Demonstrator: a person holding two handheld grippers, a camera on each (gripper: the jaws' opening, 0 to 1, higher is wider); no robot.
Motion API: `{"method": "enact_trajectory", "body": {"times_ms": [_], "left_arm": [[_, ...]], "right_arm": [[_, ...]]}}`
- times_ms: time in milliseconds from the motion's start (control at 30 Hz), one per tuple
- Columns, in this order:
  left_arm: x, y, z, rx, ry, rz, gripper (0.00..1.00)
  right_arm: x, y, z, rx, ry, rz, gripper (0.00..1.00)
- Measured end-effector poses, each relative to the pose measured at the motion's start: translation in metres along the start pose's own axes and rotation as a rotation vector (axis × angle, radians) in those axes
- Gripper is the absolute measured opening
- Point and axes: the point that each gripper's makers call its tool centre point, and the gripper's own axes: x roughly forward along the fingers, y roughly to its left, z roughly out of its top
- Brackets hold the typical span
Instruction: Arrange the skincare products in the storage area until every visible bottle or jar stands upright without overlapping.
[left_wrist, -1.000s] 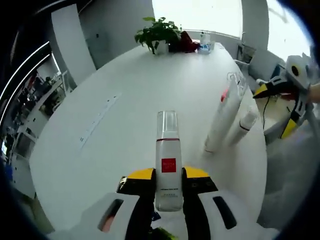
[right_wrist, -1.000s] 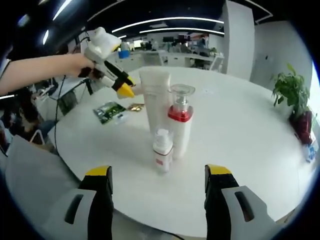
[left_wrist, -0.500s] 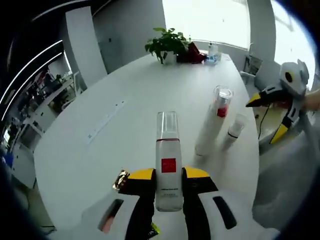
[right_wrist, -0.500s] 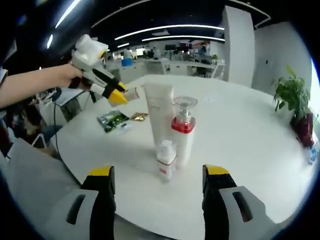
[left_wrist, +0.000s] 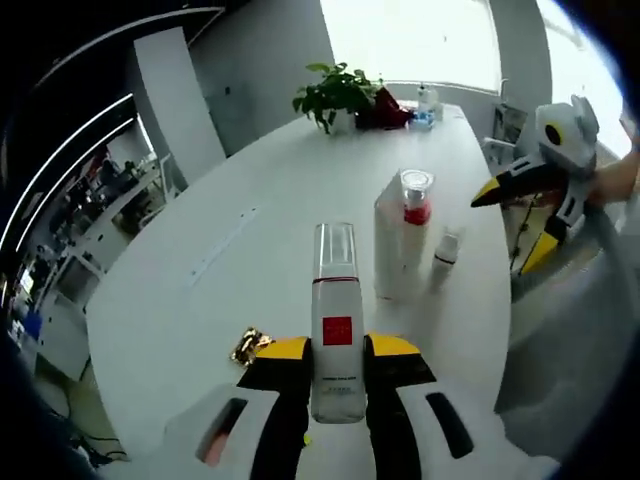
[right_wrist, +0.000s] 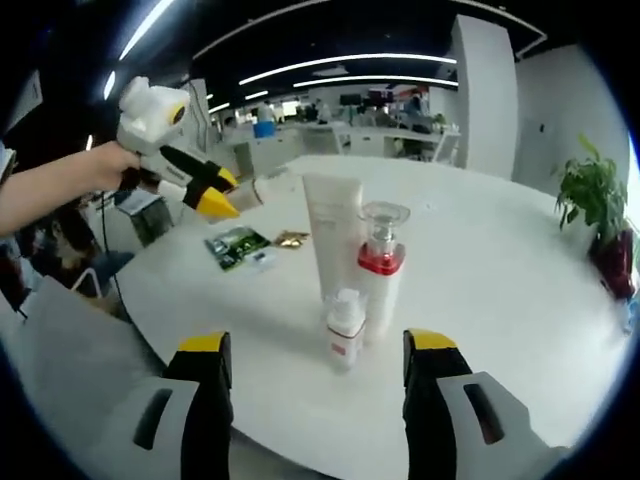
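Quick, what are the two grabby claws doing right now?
Left gripper: shut on the clear-capped bottle, held above the white table.
Right gripper: open, jaws wide apart, holding nothing.

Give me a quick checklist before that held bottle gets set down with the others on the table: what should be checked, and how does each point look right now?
1. Left tool grips the clear-capped white bottle with the red square label: ok.
2. Right tool open and holding nothing: ok.
3. Tall white tube, red-collared pump bottle and small white bottle standing upright: ok.
4. Bare spot on the round white table beside that group: ok.
5. Green sachet and gold wrapper lying apart from the group: ok.
6. Held bottle's base free of damage: cannot tell.
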Motion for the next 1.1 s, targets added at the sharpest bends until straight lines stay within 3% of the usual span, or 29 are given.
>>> {"method": "enact_trajectory", "body": {"times_ms": [267,500,767,867,1100], "left_arm": [[-0.016,-0.022,0.013,-0.028,-0.068,0.004,0.25],[-0.029,-0.045,0.025,-0.032,-0.116,-0.003,0.25],[-0.043,-0.068,0.033,-0.045,-0.162,0.004,0.25],[-0.047,-0.072,0.038,-0.050,-0.181,0.008,0.25],[-0.055,-0.078,0.043,-0.051,-0.200,0.030,0.25]], "right_arm": [[-0.002,0.012,0.009,-0.003,-0.036,0.059,0.67],[-0.003,0.029,0.018,0.060,-0.072,0.157,0.66],[-0.007,0.055,0.062,0.268,-0.191,0.296,0.63],[-0.007,0.071,0.080,0.382,-0.238,0.368,0.62],[0.000,0.082,0.094,0.650,-0.294,0.445,0.55]]}}
